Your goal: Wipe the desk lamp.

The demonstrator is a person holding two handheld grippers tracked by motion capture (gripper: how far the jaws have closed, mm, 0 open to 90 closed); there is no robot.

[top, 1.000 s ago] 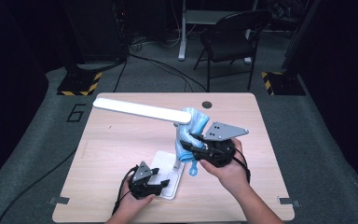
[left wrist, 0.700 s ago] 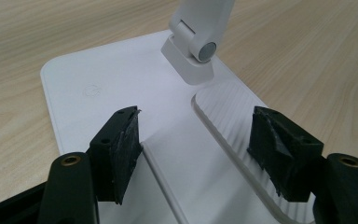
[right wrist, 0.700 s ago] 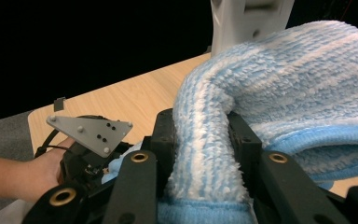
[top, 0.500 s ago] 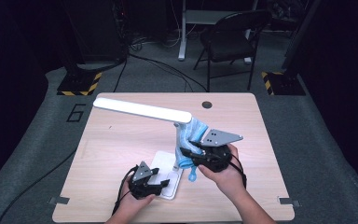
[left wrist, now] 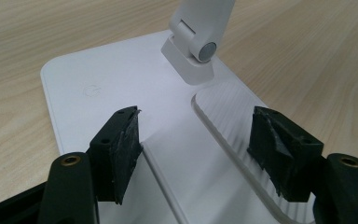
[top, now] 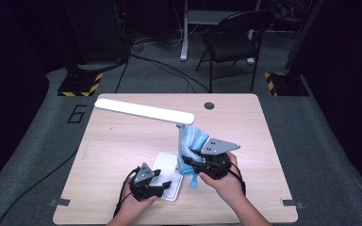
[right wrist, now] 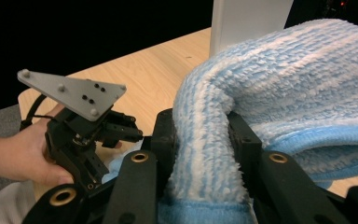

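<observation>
A white desk lamp stands on the wooden table (top: 122,150), with its long head (top: 143,111) lit, an upright post (top: 183,136) and a flat base (top: 166,162). My right gripper (top: 188,162) is shut on a fluffy blue cloth (top: 195,139) that lies against the post, low near the base. In the right gripper view the cloth (right wrist: 279,79) bulges between the jaws of the right gripper (right wrist: 200,140), in front of the post (right wrist: 249,18). My left gripper (top: 165,186) rests at the base's near end. Its jaws stand open over the base (left wrist: 102,88) in the left gripper (left wrist: 198,140) view, short of the hinge (left wrist: 198,44).
A cable hole (top: 209,105) sits near the table's far edge. Behind the table stand a dark folding chair (top: 235,37) and two stands with yellow-black striped feet (top: 80,84). The table's left half is bare wood.
My right gripper has come down along the lamp post with the blue cloth in it. The left gripper has stayed on the base.
</observation>
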